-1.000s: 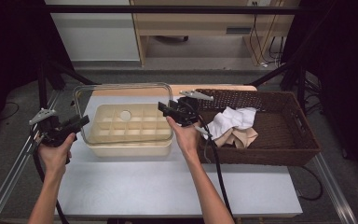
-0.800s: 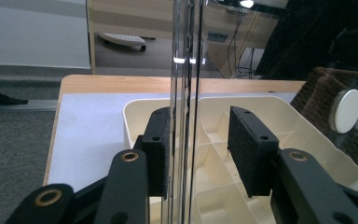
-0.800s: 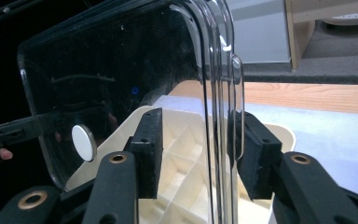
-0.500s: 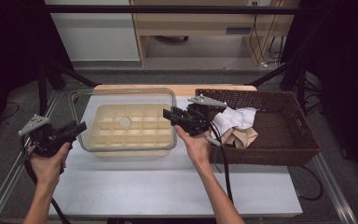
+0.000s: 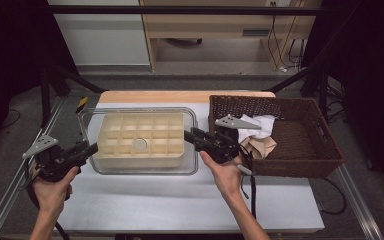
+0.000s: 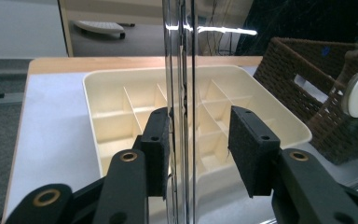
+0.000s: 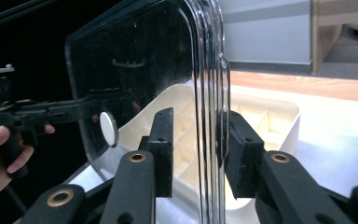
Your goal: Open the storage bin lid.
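A clear plastic cover (image 5: 86, 131) with a white round disc (image 5: 140, 144) at its middle lies over a cream divided tray (image 5: 111, 150). My left gripper (image 5: 93, 148) is at the cover's left edge. In the left gripper view the clear rim (image 6: 181, 93) runs between the jaws, against the left pad (image 6: 158, 154) and apart from the other, so the left gripper (image 6: 196, 154) is open. My right gripper (image 5: 189, 136) is at the cover's right edge. Its jaws have just been closing, and the right gripper (image 7: 196, 154) still stands open around the rim (image 7: 210, 93), which touches one pad (image 7: 235, 154).
A brown wicker basket (image 5: 325, 150) with white and beige cloths (image 5: 260, 132) stands to the right of the tray, just behind my right hand. The white table top (image 5: 170, 200) has free room in front. Metal rails run along both table sides.
Both hands have drawn toward the near side, the right one also to the right. The clear cover has shifted with them and now reaches closer to the basket.
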Motion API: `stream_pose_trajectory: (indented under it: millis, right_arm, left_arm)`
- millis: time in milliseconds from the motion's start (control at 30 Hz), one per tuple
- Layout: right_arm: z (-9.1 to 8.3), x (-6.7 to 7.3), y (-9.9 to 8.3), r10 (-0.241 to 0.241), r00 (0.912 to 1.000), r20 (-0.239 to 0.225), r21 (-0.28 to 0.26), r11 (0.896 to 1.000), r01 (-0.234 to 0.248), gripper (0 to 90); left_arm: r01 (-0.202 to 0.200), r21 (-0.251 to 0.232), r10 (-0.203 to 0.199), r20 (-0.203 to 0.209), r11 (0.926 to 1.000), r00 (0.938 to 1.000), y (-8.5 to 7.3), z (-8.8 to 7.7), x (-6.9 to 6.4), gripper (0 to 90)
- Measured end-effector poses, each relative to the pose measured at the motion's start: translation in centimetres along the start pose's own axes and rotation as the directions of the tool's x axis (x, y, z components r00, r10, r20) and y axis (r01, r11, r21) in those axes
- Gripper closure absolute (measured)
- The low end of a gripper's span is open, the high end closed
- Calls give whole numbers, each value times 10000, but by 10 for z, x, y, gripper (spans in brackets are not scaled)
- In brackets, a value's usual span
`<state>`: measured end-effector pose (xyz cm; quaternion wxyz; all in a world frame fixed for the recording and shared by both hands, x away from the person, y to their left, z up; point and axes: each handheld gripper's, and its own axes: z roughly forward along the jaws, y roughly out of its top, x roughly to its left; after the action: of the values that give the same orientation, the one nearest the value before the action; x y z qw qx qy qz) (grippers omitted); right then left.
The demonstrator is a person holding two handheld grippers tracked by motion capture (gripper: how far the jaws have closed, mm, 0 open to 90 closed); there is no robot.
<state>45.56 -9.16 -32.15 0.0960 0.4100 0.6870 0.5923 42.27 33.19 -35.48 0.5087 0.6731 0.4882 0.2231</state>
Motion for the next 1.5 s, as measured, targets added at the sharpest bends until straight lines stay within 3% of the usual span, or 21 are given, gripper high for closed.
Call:
stream_pose_trajectory:
  millis: [200,467,833,1033,1500]
  right_arm:
    - [-13,2,-4,3,9991,-418,367,9993,13,697]
    - [-24,5,-19,-70,9984,-564,811,9966,115,702]
    - [-36,-1,-49,425,9960,-780,1475,9886,-307,705]
    - [-36,-6,-65,790,9923,-949,1844,9810,-605,710]
    - [-26,-2,-92,1104,9859,-1258,2681,9606,-733,709]
  left_arm:
    - [-89,164,87,101,9998,9999,-7,-10,-8,597]
    - [-85,546,82,55,9985,10000,-16,-18,-16,598]
    - [-38,1200,26,108,9928,9999,-37,-22,-28,598]
    - [-29,1517,11,123,9884,9999,-51,-23,-28,599]
    - [159,2274,-174,45,9737,9998,-82,-37,-22,598]
